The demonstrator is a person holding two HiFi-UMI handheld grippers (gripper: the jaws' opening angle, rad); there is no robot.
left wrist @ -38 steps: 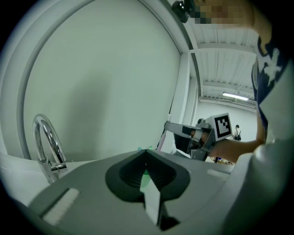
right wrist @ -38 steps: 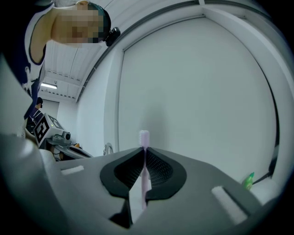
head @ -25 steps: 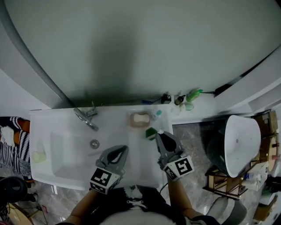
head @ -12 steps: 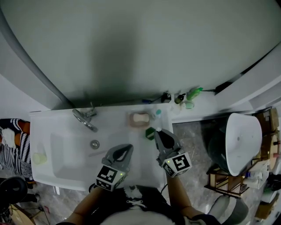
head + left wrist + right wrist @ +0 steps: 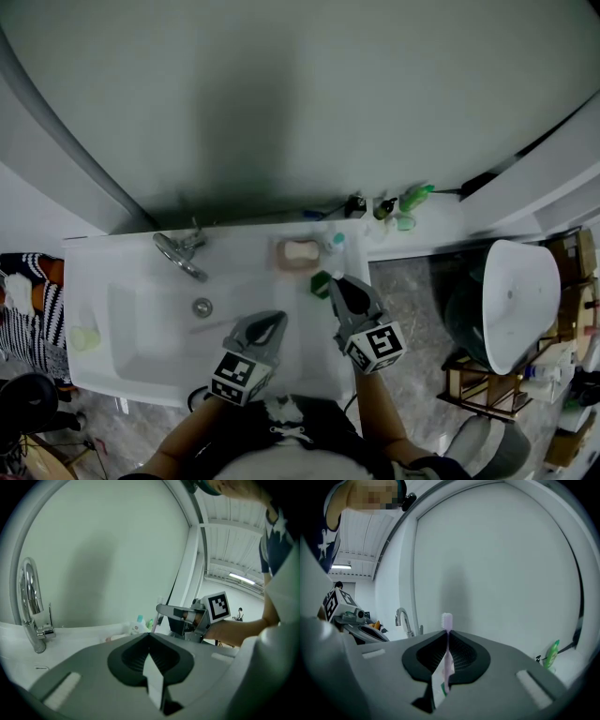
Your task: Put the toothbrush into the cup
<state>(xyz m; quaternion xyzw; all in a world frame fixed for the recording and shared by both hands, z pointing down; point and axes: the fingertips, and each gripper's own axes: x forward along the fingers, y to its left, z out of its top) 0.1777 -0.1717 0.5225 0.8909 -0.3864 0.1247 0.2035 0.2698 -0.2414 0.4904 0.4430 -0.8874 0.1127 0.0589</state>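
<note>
Quick pass on my feed: the right gripper (image 5: 447, 634) was clamped on the toothbrush (image 5: 447, 641), a pale pink handle standing upright between the jaws, with the white bristle head poking up past the jaw tips. The left gripper (image 5: 150, 635) had its jaws pressed fully together with nothing between them. In the head view both grippers hung side by side over the front of the white counter (image 5: 305, 330), left gripper (image 5: 277, 320) over the right end of the sink basin (image 5: 122, 314), right gripper (image 5: 336, 284) a bit further back and to its right, each in a bare hand. A small dark green item (image 5: 322, 284) sat just beside the right gripper's tips; I couldn't tell from here if that was the cup. So the toothbrush was up in the gripper, in no container. Behind that, a soap dish (image 5: 299, 253) with a pale bar, and a white bottle with a teal cap (image 5: 337, 242) just to its right. The chrome faucet (image 5: 183, 253) stood at the back left of the basin, the drain (image 5: 202, 307) in front of it. A green spray bottle (image 5: 413, 199) stood on the ledge at the back right, against the grey-green wall.
</note>
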